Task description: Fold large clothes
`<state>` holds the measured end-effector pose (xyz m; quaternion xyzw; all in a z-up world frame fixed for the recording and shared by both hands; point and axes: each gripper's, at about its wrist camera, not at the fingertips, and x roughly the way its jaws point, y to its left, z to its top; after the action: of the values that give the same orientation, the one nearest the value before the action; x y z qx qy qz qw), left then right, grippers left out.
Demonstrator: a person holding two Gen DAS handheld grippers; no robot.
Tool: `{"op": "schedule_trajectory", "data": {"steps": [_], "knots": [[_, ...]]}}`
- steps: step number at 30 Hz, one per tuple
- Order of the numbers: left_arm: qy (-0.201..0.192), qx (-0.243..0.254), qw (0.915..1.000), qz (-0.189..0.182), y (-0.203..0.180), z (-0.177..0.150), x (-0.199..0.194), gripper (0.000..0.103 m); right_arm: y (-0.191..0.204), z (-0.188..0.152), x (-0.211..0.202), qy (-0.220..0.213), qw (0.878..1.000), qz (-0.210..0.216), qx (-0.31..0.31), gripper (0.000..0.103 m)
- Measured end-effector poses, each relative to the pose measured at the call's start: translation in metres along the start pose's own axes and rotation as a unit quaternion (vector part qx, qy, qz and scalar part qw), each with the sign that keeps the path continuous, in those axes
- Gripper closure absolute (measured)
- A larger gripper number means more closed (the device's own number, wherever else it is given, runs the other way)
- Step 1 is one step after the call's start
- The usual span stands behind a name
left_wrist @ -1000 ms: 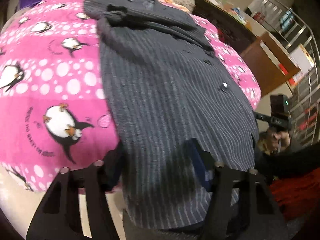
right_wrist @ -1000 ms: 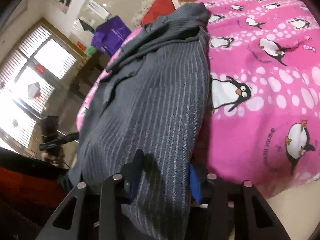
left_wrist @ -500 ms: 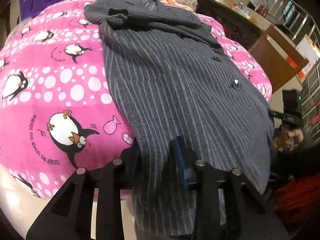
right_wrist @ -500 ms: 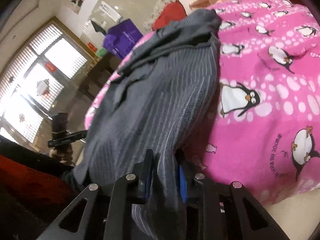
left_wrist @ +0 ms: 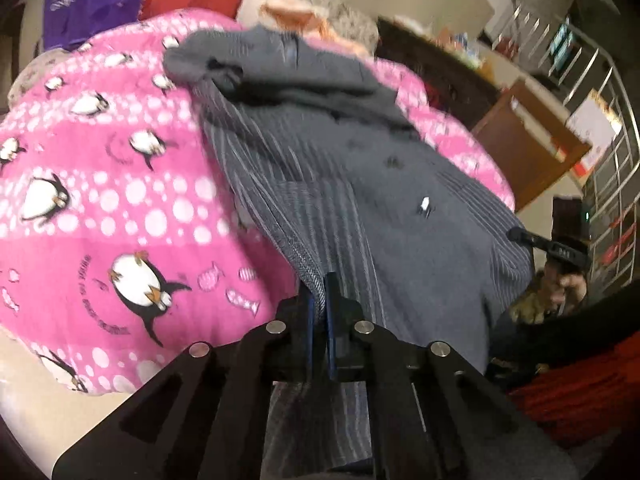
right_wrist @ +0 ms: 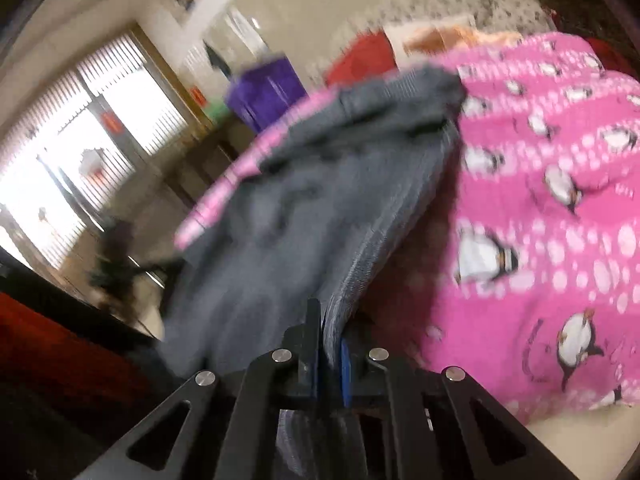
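1. Covering the bed, one pink penguin blanket [left_wrist: 120, 208] is seen, and on it one large grey pinstriped garment [left_wrist: 360, 208] is spread; its far end is bunched near the pillows and its near hem is raised off the blanket.
2. Two grippers are counted. The left gripper [left_wrist: 319, 304] is clamped on the hem, the fingers [left_wrist: 330, 300] drawn narrow with a ridge of cloth pinched between them.
3. The right gripper [right_wrist: 330, 332] is likewise closed on the hem at the garment's other near corner, with only a thin fold of cloth between its blue pads.
4. The step in hand is judged to be the bottom hem being carried up toward the collar. It is done well if both corners are kept level and taut, so that the cloth is laid flat and the fold line falls straight across the body.
5. The grip should not be eased until the hem is set down; heavy fabric is likely to slide.
6. One shiny button [left_wrist: 424, 205] is made out on the front; others are too blurred to be counted.
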<state>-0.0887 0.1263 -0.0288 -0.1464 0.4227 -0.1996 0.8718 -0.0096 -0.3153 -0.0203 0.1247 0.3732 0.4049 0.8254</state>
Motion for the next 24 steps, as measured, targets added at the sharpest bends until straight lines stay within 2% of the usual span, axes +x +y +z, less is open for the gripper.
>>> {"op": "schedule_trajectory", "data": {"steps": [2, 4, 8, 10, 11, 13, 14, 15, 16, 17, 18, 19, 20, 22, 23, 24], "knots": [[-0.022, -0.018, 0.9994, -0.019, 0.003, 0.005, -0.012, 0.100, -0.001, 0.008, -0.018, -0.037, 0.999, 0.026, 0.008, 0.096], [-0.032, -0.021, 0.9989, -0.027, 0.003, 0.009, -0.018, 0.100, -0.005, 0.013, -0.025, -0.053, 0.997, 0.043, 0.019, 0.097], [-0.001, -0.017, 0.9998, -0.004, 0.010, 0.003, -0.003, 0.100, -0.016, 0.007, -0.012, -0.016, 0.999, 0.034, 0.020, 0.097], [0.032, -0.021, 0.9992, 0.009, 0.019, -0.006, 0.012, 0.100, -0.026, -0.003, 0.001, 0.015, 0.999, 0.013, 0.028, 0.097], [0.042, -0.021, 0.9987, 0.021, 0.020, -0.010, 0.017, 0.099, -0.031, -0.011, 0.012, 0.040, 0.999, 0.000, 0.030, 0.097], [0.056, -0.019, 0.9976, 0.036, 0.023, -0.015, 0.024, 0.097, -0.036, -0.018, 0.023, 0.060, 0.998, -0.021, 0.030, 0.096], [0.063, -0.018, 0.9971, 0.039, 0.025, -0.018, 0.027, 0.087, -0.039, -0.021, 0.029, 0.067, 0.997, -0.026, 0.033, 0.092], [0.067, -0.017, 0.9969, 0.039, 0.026, -0.019, 0.029, 0.083, -0.040, -0.023, 0.030, 0.069, 0.997, -0.025, 0.035, 0.088], [0.070, -0.012, 0.9970, 0.029, 0.026, -0.020, 0.032, 0.076, -0.042, -0.023, 0.032, 0.070, 0.997, -0.024, 0.038, 0.078], [0.071, -0.008, 0.9972, 0.023, 0.025, -0.021, 0.032, 0.069, -0.045, -0.024, 0.035, 0.073, 0.996, -0.017, 0.044, 0.073], [0.072, -0.004, 0.9973, 0.016, 0.024, -0.021, 0.033, 0.064, -0.047, -0.024, 0.040, 0.078, 0.996, -0.007, 0.050, 0.073], [0.073, -0.002, 0.9973, 0.005, 0.022, -0.021, 0.035, 0.053, -0.048, -0.024, 0.044, 0.081, 0.995, -0.005, 0.051, 0.073], [0.072, 0.001, 0.9974, -0.005, 0.020, -0.021, 0.035, 0.047, -0.047, -0.024, 0.048, 0.082, 0.996, 0.003, 0.048, 0.072], [0.069, 0.010, 0.9976, -0.001, 0.015, -0.020, 0.036, 0.050, -0.041, -0.021, 0.055, 0.085, 0.996, 0.024, 0.031, 0.071], [0.067, 0.017, 0.9976, 0.009, 0.012, -0.019, 0.035, 0.080, -0.041, -0.018, 0.055, 0.083, 0.996, 0.030, 0.025, 0.076], [0.067, 0.020, 0.9974, 0.018, 0.010, -0.017, 0.035, 0.099, -0.039, -0.016, 0.053, 0.078, 0.996, 0.038, 0.024, 0.080]]}}
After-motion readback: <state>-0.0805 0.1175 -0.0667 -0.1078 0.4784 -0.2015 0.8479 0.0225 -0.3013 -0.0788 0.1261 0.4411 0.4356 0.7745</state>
